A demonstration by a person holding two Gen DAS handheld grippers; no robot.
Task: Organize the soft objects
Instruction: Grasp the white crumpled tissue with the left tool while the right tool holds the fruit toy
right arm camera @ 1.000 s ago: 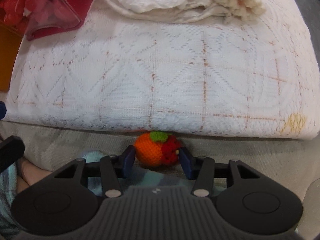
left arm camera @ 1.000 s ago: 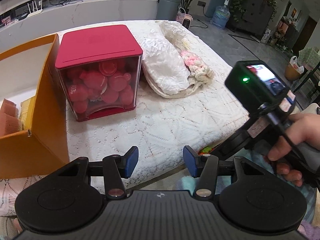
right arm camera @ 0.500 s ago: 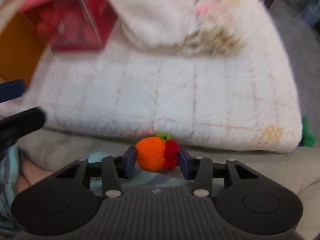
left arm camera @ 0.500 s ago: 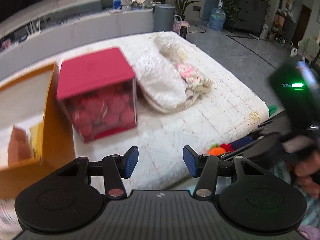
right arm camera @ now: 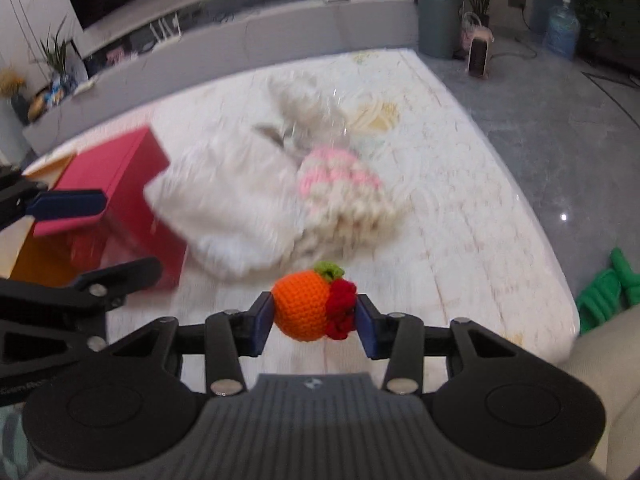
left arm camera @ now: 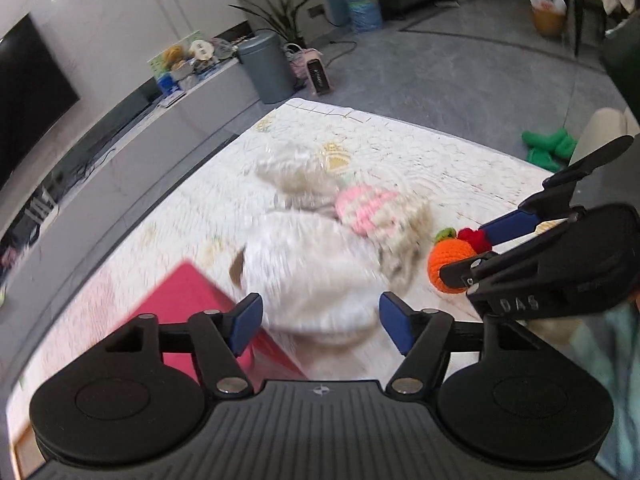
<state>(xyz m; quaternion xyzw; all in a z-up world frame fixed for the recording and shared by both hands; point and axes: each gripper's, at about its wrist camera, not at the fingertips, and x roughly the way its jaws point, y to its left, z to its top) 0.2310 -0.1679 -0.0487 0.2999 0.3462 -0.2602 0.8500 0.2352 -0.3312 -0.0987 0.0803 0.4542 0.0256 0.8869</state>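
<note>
A: How far along is the tidying?

B: Early, I judge. The right gripper [right arm camera: 314,316] is clamped on the crochet orange [right arm camera: 303,310], low centre of the right wrist view, above the table [right arm camera: 472,240]. The left gripper [left arm camera: 320,326] stands apart, holding nothing.

A: What's left?

B: The white cloth [right arm camera: 224,208] and pink knit piece [right arm camera: 340,176] lie loose mid-frame, beside the red box [right arm camera: 116,176] at left.
</note>
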